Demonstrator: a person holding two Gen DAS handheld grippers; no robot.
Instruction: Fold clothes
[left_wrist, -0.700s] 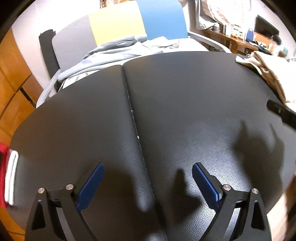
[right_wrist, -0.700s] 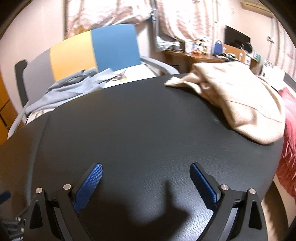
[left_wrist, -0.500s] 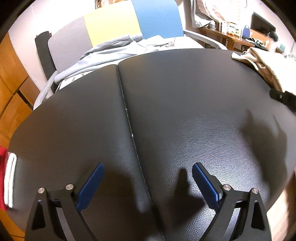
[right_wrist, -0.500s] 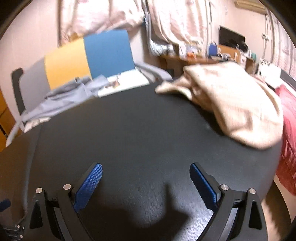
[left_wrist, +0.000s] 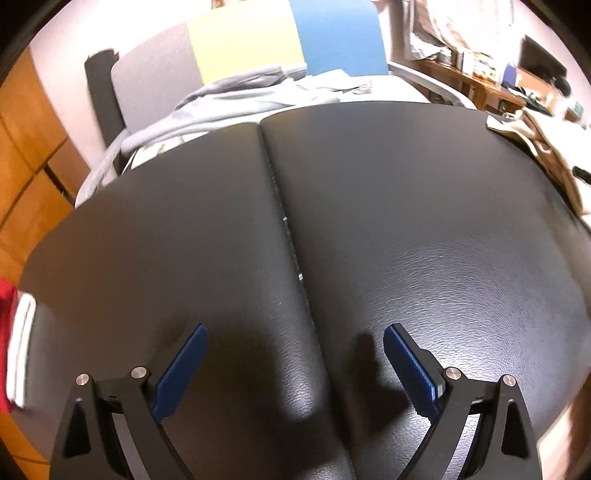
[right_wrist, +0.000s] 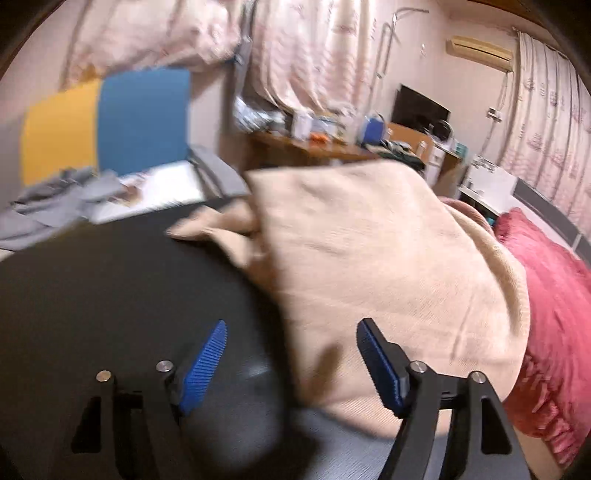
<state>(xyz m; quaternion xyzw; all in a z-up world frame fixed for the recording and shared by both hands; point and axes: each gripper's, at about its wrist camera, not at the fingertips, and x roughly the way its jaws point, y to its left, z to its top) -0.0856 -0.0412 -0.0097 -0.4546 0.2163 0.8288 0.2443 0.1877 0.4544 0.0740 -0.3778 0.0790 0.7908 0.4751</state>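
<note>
A beige knit garment (right_wrist: 369, 258) lies crumpled on the right end of the black padded table (right_wrist: 110, 295); its edge shows at the far right of the left wrist view (left_wrist: 546, 147). My right gripper (right_wrist: 292, 324) hovers open over the garment's near left edge, with the cloth below and between its blue pads (right_wrist: 380, 365) but not pinched. My left gripper (left_wrist: 295, 328) is wide open and empty above the bare table (left_wrist: 406, 221), straddling its centre seam.
A grey garment (left_wrist: 229, 96) is draped on a chair (left_wrist: 240, 37) with a grey, yellow and blue back behind the table. Red bedding (right_wrist: 554, 295) lies past the table's right end. A red and white cloth (left_wrist: 14, 332) hangs at the left edge. A cluttered desk (right_wrist: 314, 147) stands behind.
My right gripper has swung right and forward onto the beige garment, and its jaws have narrowed somewhat. My left gripper has barely shifted over the table.
</note>
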